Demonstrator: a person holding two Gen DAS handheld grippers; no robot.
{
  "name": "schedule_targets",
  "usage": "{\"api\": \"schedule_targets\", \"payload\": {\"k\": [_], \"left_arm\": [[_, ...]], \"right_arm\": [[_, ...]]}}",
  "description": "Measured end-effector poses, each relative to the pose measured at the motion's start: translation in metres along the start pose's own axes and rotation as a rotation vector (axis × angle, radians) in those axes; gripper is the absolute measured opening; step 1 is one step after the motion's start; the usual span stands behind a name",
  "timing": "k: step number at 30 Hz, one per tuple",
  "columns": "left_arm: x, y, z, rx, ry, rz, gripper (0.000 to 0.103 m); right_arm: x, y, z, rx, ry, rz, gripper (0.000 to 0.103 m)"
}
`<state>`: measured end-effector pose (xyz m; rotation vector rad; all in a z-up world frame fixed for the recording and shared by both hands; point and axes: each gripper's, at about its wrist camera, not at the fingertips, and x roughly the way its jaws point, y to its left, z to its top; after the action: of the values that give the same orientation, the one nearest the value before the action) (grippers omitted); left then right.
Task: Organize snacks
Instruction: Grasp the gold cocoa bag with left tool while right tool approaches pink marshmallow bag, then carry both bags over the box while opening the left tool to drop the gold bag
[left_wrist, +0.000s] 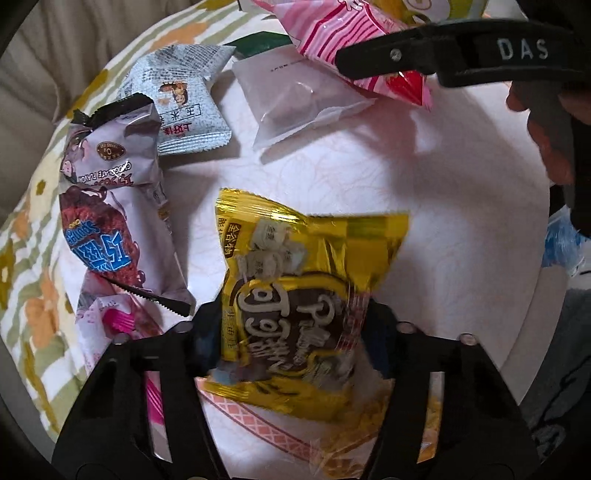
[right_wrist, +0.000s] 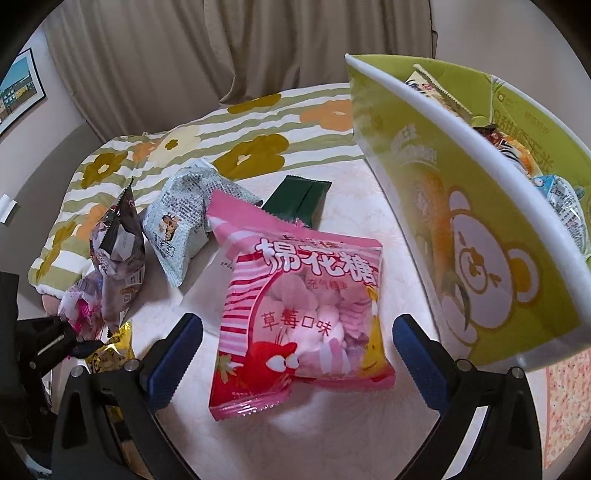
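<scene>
Left gripper (left_wrist: 291, 332) clamped on gold snack pack (left_wrist: 295, 295), near centre of bed (left_wrist: 461, 221). Right gripper (right_wrist: 295, 339) jaws apart, straddling pink marshmallow bag (right_wrist: 299, 295). Green box (right_wrist: 498, 258) right. Advice: close squarely mid-bag, lift clear before swinging boxward.

The left wrist fisheye looks steeply down along its 2 fingers, close above the white bed surface (left_wrist: 424, 177), with a yellow snack bag (left_wrist: 295, 295) filling the lower centre. The right wrist fisheye is tilted less steeply, facing the curtain (right_wrist: 184, 55) and green box (right_wrist: 480, 258). Both views share the pink marshmallow bag (right_wrist: 299, 314), grey packet (left_wrist: 181, 92) and floral quilt (right_wrist: 240, 147).
</scene>
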<state>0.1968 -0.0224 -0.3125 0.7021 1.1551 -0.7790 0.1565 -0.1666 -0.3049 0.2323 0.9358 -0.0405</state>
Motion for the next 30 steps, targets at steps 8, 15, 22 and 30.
{"api": "schedule_targets", "payload": {"k": [8, 15, 22, 30], "left_arm": [[-0.009, 0.007, -0.002, -0.067, -0.023, -0.006, 0.049], [-0.028, 0.010, -0.008, -0.131, -0.061, -0.011, 0.049], [-0.042, 0.012, -0.005, -0.168, -0.082, 0.007, 0.049], [-0.081, 0.011, 0.000, -0.200, -0.155, 0.019, 0.049]], "right_arm": [[0.007, -0.003, 0.002, 0.029, 0.013, 0.024, 0.102], [0.013, -0.008, 0.000, 0.057, 0.025, 0.030, 0.085], [0.003, -0.012, 0.001, 0.062, 0.027, 0.040, 0.071], [-0.037, -0.002, 0.003, 0.054, -0.018, 0.063, 0.071]]}}
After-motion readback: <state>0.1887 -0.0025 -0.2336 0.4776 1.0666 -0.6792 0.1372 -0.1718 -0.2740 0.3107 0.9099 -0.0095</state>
